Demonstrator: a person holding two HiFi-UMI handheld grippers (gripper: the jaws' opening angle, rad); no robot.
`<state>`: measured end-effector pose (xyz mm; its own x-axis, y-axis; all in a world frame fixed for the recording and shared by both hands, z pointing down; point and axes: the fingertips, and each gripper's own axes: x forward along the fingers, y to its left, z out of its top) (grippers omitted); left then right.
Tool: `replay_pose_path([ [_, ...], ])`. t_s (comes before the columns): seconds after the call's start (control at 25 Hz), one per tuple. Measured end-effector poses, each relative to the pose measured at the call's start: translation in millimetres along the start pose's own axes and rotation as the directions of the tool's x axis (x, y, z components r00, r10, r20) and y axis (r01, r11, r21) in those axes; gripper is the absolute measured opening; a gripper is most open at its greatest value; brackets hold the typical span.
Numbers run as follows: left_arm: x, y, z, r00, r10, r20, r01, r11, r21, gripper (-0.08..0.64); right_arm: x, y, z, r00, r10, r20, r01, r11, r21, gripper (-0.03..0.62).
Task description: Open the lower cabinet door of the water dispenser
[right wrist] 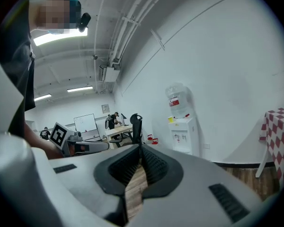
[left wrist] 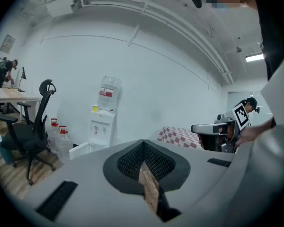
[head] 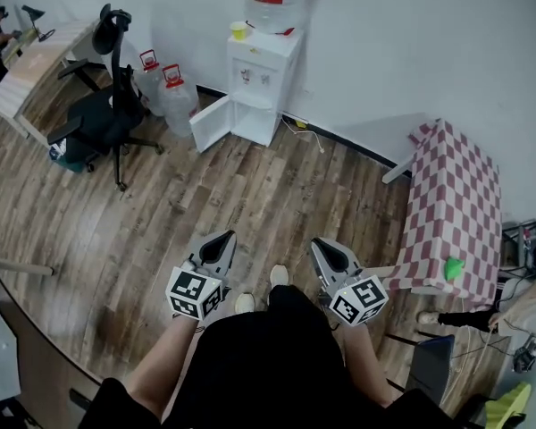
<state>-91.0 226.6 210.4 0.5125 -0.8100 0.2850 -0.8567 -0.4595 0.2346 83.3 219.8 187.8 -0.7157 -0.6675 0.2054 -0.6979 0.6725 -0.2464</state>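
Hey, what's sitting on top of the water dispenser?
An inverted clear water bottle and a small yellow cup stand on the water dispenser. Whether the cup holds anything cannot be seen.

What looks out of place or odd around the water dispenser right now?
The lower cabinet door of the water dispenser stands swung open, toward the water jugs beside it. A yellow cup sits on the dispenser's top. No spill or damage shows from here.
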Motion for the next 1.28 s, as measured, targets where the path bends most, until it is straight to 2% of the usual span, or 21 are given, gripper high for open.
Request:
replay_pose_path([
  [0.16, -12.4, -1.3, -5.0, 1.0, -0.005, 0.009, 0.005, 1.0, 0.004, 0.014, -7.1, 14.2, -1.8, 1.0, -0.005, 0.007, 0.005, 1.0, -0.007, 0.032],
  [0.36, -15.4, -6.5, 6.0, 0.998, 0.03, 0.057, -0.03, 1.0, -0.005, 0.014, -13.2, 12.4, 6.1, 1.0, 0.017, 0.023, -0.016, 1.0, -0.014, 0.032],
  [0.72, -8.5, -18.3, 15.7, 0.99, 0.118, 0.082, -0.116, 0.992, -0.04, 0.014, -24.1, -17.4, 24.5, 1.0, 0.008, 0.023, -0.007, 0.999, -0.047, 0.021],
  [1.28, 6.3, -22.1, 32.8, 0.979, 0.18, 0.098, -0.178, 0.984, -0.031, 0.014, -41.7, -50.0, 31.2, 1.0, -0.004, 0.012, 0.005, 0.998, -0.058, 0.021],
])
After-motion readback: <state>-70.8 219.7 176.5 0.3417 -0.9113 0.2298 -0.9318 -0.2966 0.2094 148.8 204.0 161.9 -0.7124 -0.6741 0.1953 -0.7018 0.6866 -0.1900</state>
